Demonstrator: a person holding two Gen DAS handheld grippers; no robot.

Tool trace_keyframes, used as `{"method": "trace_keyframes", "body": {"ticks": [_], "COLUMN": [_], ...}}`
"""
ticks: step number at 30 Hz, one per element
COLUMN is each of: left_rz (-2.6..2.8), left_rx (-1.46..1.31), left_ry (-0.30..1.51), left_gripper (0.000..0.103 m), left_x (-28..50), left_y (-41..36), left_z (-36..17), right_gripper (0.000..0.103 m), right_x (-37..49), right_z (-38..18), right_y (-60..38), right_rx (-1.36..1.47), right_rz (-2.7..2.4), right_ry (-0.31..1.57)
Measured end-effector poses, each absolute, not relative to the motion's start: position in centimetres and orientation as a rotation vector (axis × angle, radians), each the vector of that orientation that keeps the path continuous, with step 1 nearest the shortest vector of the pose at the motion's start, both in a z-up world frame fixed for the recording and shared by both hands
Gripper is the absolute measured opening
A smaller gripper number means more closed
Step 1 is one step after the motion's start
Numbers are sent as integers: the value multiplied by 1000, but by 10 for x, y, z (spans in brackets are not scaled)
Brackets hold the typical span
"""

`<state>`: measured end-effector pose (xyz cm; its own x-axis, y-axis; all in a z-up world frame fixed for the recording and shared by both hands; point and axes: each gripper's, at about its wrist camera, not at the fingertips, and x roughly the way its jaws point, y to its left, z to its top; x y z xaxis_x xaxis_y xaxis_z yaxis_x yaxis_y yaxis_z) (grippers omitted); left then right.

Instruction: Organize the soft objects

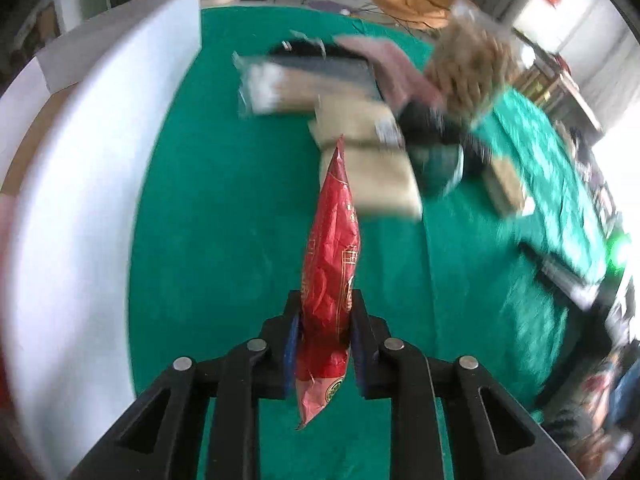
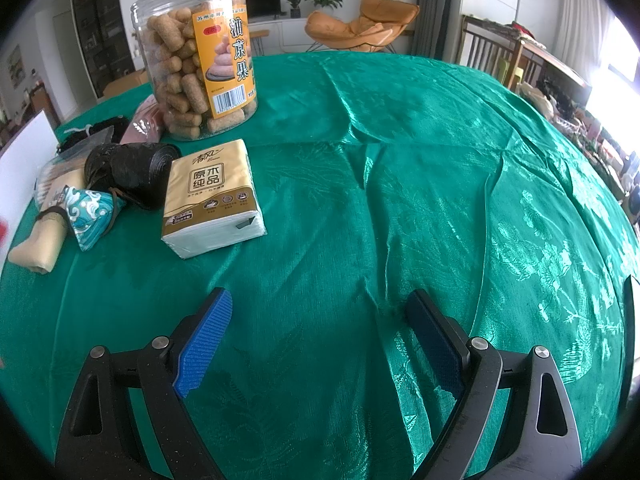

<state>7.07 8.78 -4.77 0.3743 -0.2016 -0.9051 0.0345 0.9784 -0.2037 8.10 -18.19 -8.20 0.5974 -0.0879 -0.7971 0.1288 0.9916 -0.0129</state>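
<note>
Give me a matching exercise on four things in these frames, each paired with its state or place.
1. left gripper
2. right gripper
3. snack jar
4. tissue pack

A. lies on the green cloth nearest the open jaws
B. shut on a red packet
C. stands upright behind the pile
D. open, nothing between its pads

Pairs: 1-B, 2-D, 3-C, 4-A

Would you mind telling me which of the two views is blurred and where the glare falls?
Left wrist view: motion blur smears the pile of packets, while the red packet in the left tool stays sharp. Right wrist view: crisp throughout, with window glare shining on the green tablecloth at right.
</note>
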Motion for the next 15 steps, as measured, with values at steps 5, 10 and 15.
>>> {"method": "trace_keyframes", "body": {"ticks": [5, 10, 15], "left_rz": [-97, -25, -32], "left_rx": [-73, -8, 4], "left_ry": [1044, 1000, 950], "left_gripper": [88, 100, 103], "left_x": [67, 72, 67], "left_y": [75, 78, 77], "left_z": [-68, -83, -89], "right_gripper": [91, 91, 91], "right_x": [81, 81, 82], "right_z": [-82, -82, -82], "right_y": [-182, -182, -182], "right_rx": [47, 47, 47], "right_rz": [-126, -126, -126], "right_ry": [922, 922, 922]}}
